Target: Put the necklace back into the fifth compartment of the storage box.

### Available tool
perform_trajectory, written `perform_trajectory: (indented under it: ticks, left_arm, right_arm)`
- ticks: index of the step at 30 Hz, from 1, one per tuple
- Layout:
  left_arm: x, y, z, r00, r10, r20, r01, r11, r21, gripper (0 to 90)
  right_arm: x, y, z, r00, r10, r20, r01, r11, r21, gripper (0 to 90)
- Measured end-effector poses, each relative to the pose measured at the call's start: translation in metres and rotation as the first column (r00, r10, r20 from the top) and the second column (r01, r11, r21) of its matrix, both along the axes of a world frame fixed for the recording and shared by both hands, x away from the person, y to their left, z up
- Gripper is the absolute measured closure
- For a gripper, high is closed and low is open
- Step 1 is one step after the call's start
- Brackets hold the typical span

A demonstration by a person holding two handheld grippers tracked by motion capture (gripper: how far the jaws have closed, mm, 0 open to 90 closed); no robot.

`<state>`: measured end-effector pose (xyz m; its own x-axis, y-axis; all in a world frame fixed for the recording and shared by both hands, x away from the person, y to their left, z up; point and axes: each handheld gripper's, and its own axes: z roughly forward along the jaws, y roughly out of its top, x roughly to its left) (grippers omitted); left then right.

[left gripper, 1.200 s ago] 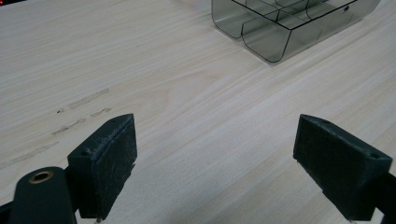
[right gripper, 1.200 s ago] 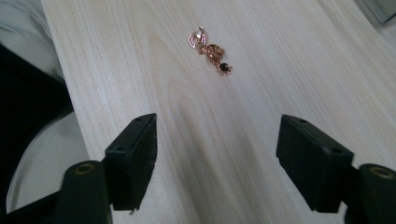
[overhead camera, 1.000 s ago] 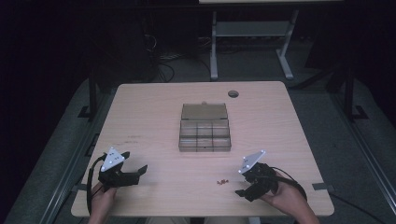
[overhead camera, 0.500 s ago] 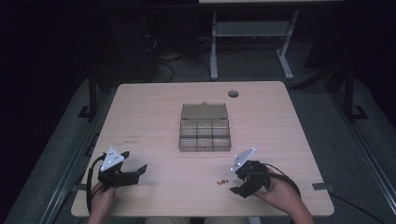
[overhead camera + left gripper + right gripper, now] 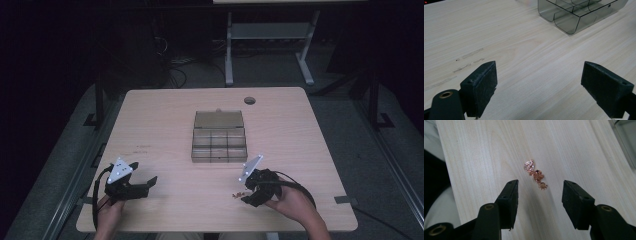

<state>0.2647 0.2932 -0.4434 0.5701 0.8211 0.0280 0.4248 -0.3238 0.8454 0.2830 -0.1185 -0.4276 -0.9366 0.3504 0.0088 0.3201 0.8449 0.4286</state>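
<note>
In the high view we see the right gripper low over the near right part of the table, with a small coppery chain lying on the wood just to the left of its tips. The left gripper rests near the front left edge, well apart from the chain, its jaws pointing toward the middle of the table. Between and beyond the two grippers stands a clear compartment box with its lid folded back; it is well clear of the chain. A dark round grommet sits near the far edge.

In the left gripper view we look along the left gripper, whose jaws stand wide apart with only bare wood between them. The compartment box shows at the top, farther off, and faint grey smudges mark the wood to the left.

In the right gripper view we see the right gripper with its jaws apart; they have just been closing in. The chain lies in a loose little heap on the table just ahead of the tips, roughly centred on the gap; its near end reaches the line of the tips, and neither pad touches it. Nothing lies between the jaws and the chain. An edge of the compartment box shows at the upper right.
</note>
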Motion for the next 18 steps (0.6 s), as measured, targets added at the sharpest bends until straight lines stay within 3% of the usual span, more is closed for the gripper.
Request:
perform_trajectory:
  ticks: [7,18]
  left_arm:
    - [0.000,-0.001,0.000,1.0000,-0.002,0.003,0.002,1.0000,0.003,13.0]
    - [-0.001,0.001,0.000,0.9999,0.012,0.004,-0.012,0.9999,0.003,13.0]
  right_arm:
    - [0.004,0.011,0.001,0.9998,0.021,-0.003,-0.021,0.999,-0.033,50.4]
    - [0.010,0.021,0.002,0.9993,0.036,-0.012,-0.036,0.998,-0.048,56.7]
